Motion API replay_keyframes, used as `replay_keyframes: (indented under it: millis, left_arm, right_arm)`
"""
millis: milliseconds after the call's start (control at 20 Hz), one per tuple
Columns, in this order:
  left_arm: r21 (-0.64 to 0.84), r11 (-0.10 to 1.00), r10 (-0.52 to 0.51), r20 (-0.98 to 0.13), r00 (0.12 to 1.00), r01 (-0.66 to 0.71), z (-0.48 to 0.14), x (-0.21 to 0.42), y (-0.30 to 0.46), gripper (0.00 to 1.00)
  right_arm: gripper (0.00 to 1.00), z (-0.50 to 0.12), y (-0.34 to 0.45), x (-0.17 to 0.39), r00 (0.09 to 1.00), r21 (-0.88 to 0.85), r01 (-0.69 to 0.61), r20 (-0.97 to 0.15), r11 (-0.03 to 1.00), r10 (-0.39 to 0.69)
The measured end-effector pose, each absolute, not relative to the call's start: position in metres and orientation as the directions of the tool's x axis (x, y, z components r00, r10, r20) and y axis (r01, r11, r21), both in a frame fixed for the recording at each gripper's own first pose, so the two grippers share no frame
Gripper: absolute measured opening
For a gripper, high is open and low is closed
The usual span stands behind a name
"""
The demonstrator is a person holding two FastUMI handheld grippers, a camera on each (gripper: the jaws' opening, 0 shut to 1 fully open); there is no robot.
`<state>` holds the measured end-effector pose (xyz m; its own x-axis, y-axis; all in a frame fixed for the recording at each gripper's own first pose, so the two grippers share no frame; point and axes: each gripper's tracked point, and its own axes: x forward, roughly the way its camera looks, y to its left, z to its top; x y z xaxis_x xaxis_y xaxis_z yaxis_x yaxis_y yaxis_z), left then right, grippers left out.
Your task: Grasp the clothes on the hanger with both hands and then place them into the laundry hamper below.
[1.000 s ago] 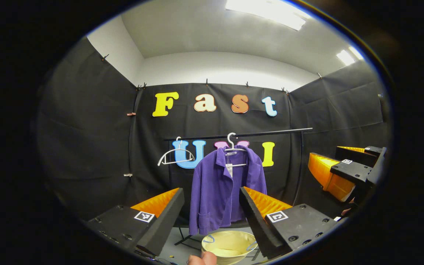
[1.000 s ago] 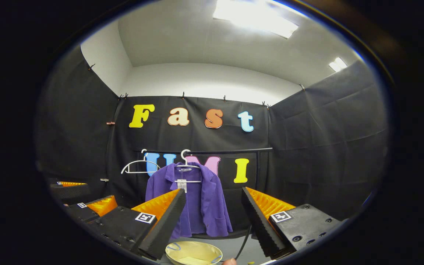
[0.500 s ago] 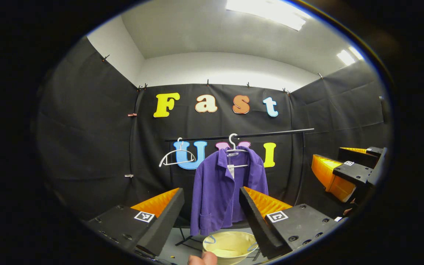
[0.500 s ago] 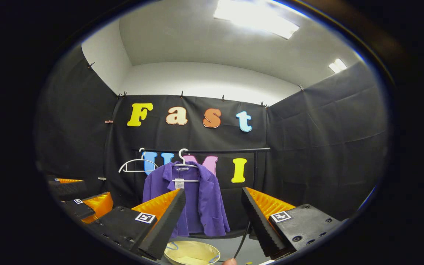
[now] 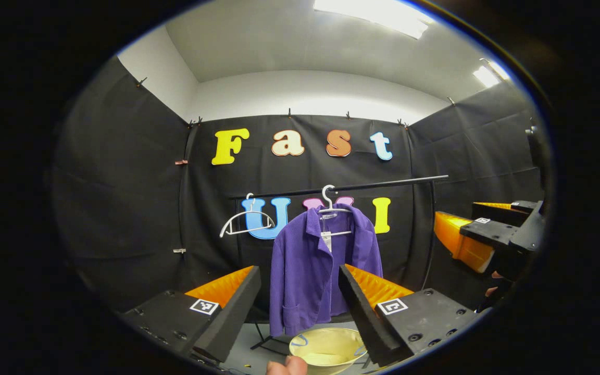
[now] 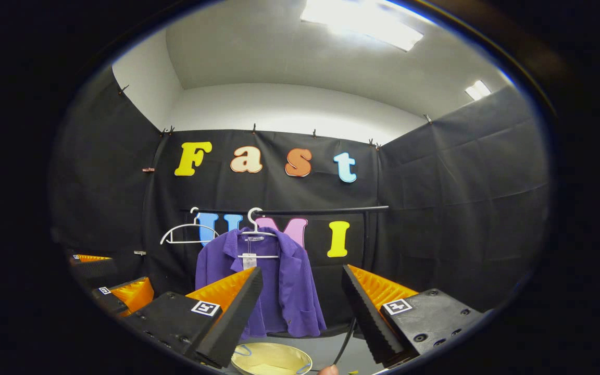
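Over the last second both views drifted slightly; approach barely begun. Left gripper (image 5: pixel 300 291) and right gripper (image 6: pixel 302 294) spread, empty. Purple jacket (image 5: pixel 321 271) on far hanger (image 5: pixel 329 207), seemingly above the hamper (image 5: pixel 326 350).

Your way to the purple jacket (image 5: pixel 321 271) lies open. An empty white hanger (image 5: pixel 245 221) hangs just left of it on the rail (image 5: pixel 383 184), and the rail's upright post (image 5: pixel 429 234) stands right.
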<state>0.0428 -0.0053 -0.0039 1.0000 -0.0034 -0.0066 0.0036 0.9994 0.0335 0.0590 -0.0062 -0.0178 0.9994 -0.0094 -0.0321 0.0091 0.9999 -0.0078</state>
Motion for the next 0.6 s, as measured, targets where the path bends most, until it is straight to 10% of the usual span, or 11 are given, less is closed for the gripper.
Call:
replay_keyframes:
  millis: [600]
  left_arm:
    - [0.049,0.995,0.084,-0.041,0.996,-0.082,-0.028,0.179,-0.028,0.95]
  right_arm:
    - [0.97,-0.116,0.005,0.293,0.989,-0.010,-0.131,-0.072,0.991,0.130]
